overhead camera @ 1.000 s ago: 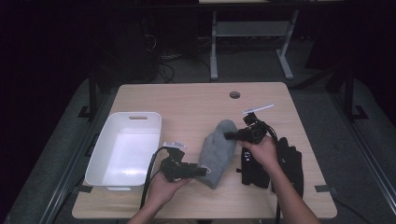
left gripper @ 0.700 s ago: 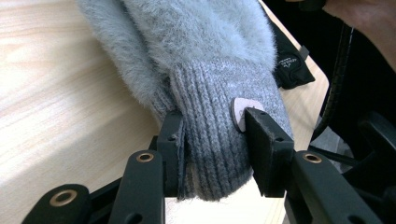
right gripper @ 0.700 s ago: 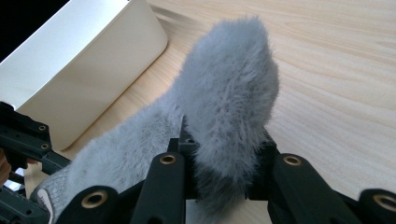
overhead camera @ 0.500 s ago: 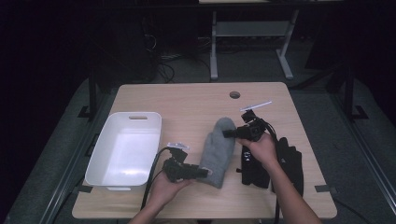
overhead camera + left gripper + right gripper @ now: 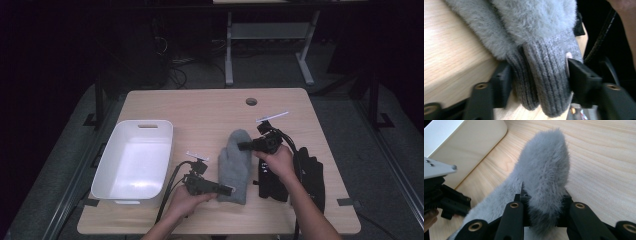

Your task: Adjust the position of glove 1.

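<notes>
On the table (image 5: 210, 107), grey mitten (image 5: 236, 162) points away.

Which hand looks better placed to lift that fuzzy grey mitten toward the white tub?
Probably the right. The right gripper is clamped on the grey mitten's fuzzy tip, while the left gripper, jaws just opening, loosely straddles the ribbed cuff. The white tub, though, lies on the left gripper's side.

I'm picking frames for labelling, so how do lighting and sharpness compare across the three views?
High view: table lit, surroundings nearly black, grey mitten small but clear. Left gripper view: ribbed cuff fairly sharp, fur, wood and jaws soft with blur. Right gripper view: bright and even, mitten fur crisp, nearest jaw parts slightly soft.
</notes>
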The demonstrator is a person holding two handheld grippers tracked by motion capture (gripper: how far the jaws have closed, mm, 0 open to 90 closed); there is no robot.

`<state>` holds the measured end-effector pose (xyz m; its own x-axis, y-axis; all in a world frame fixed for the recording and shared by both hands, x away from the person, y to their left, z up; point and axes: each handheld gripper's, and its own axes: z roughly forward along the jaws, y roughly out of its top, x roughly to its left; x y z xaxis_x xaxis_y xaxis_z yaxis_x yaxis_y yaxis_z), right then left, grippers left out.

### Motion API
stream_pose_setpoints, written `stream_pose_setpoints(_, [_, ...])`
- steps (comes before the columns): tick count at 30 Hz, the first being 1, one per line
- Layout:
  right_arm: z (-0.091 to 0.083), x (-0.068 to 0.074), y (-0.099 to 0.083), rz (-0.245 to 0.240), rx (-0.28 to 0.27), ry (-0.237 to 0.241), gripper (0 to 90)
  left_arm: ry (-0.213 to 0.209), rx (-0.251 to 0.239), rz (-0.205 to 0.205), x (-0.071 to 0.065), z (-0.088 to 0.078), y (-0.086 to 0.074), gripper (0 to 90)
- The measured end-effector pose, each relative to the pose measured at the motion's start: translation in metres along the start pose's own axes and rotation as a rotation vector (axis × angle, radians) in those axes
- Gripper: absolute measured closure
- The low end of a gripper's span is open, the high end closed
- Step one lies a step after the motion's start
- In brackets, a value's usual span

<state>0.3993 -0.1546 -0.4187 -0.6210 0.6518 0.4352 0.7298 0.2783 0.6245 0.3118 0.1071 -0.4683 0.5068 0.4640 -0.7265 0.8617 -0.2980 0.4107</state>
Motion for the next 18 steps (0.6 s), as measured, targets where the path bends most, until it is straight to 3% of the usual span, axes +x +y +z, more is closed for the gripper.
stream_pose_setpoints(5, [-0.005, 0.001, 0.001, -0.001, -0.012, 0.005, 74.0, -0.001, -0.019, 0.033, -0.004, -0.003, -0.001, 53.1])
stream_pose_setpoints(18, [-0.019, 0.011, 0.013, -0.005, -0.074, 0.039, 74.2, 0.064, -0.073, 0.104, -0.03, -0.033, 0.005, 53.7])
